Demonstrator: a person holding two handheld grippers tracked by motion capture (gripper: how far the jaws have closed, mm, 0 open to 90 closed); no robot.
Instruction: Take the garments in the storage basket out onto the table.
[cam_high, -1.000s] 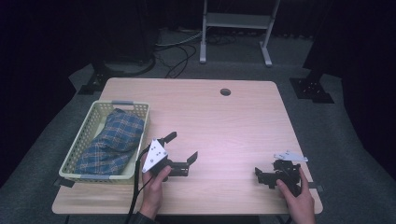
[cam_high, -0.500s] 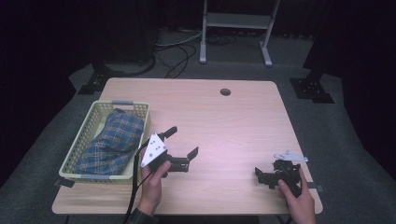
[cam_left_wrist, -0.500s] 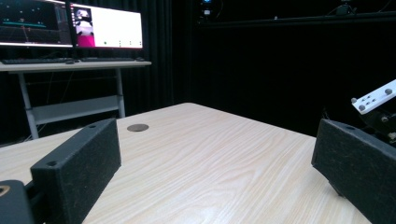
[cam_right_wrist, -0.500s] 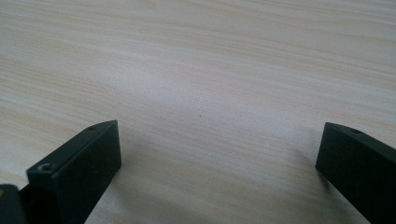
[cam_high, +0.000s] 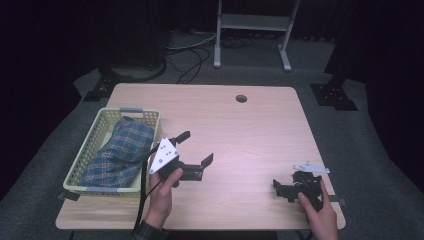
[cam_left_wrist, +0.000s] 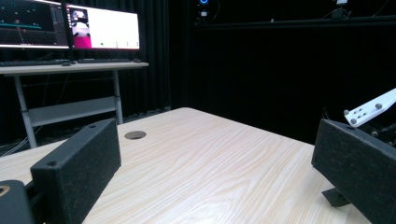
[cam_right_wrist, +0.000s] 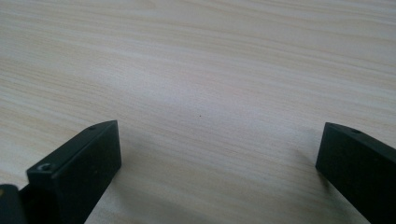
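Observation:
A pale green plastic basket (cam_high: 93, 136) sits at the table's left side with a folded blue plaid cloth (cam_high: 121, 151) inside. My left gripper (cam_high: 196, 147) is held just right of the basket, a little above the tabletop, open, with its jaws pointing toward the far right. In the left gripper view the left gripper (cam_left_wrist: 212, 156) has only bare wood between its jaws. My right gripper (cam_high: 281, 189) rests low near the front right corner, open. In the right gripper view, wood grain lies between the wide jaws of the right gripper (cam_right_wrist: 219, 149).
The light wooden table (cam_high: 250, 135) has a round cable hole (cam_high: 241, 98) near its far edge. A metal stand (cam_high: 252, 22) and cables lie on the floor beyond. Lit monitors (cam_left_wrist: 70, 23) on a desk appear in the left gripper view.
My left gripper has lifted and moved away from the person, toward the table's middle, staying open. The right gripper has not moved.

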